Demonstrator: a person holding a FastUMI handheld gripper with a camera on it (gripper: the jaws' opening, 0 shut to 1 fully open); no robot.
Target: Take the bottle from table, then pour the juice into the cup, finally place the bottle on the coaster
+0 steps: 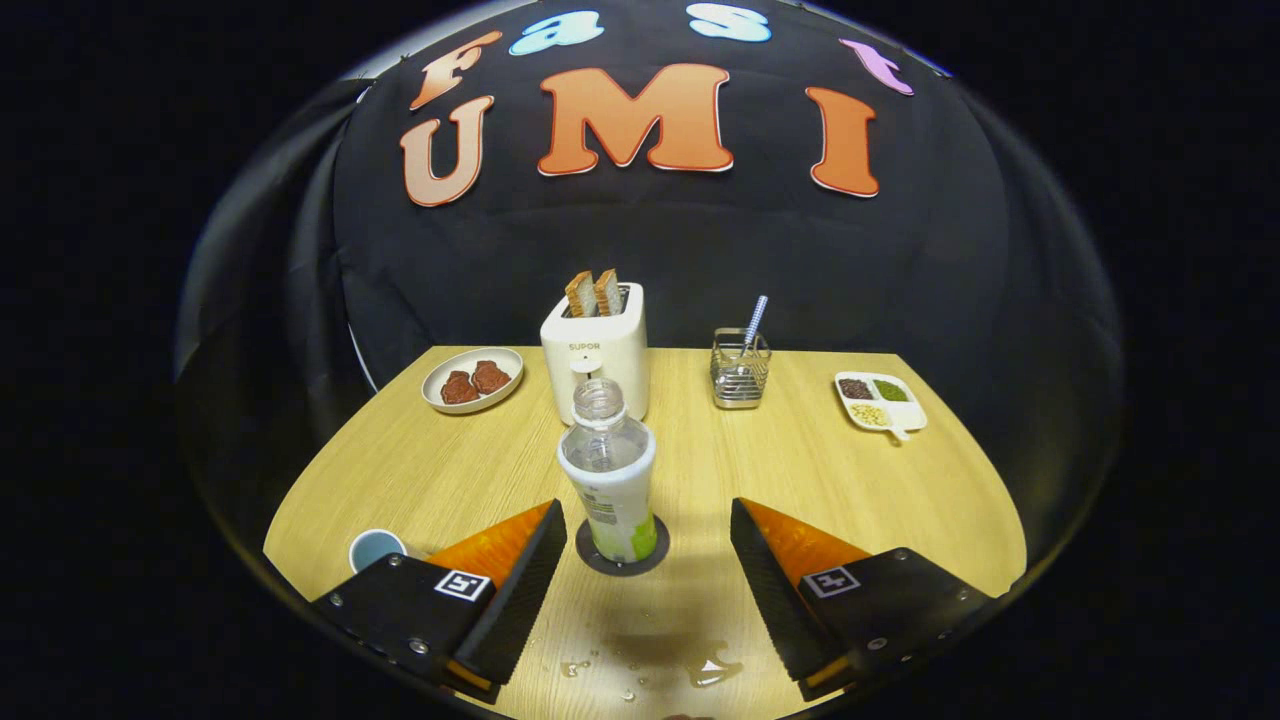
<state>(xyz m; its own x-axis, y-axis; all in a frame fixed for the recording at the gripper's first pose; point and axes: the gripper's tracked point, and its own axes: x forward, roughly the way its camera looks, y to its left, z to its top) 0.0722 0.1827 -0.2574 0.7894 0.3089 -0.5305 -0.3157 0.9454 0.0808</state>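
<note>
The bottle [610, 470] is seen upright on the coaster [622, 548], uncapped, long axis vertical, just ahead of the gripper [645, 535] and nearer the left finger. The fingers are spread wide, touching nothing. The cup [375, 548] sits beside the left finger; spilled drops [700, 668] are noted between the fingers.

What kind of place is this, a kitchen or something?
Probably a staged breakfast table in a recording booth, not a real kitchen: a toaster holding bread, a plate of food and a bottle on a coaster, black cloth behind. The gripper is open.
</note>
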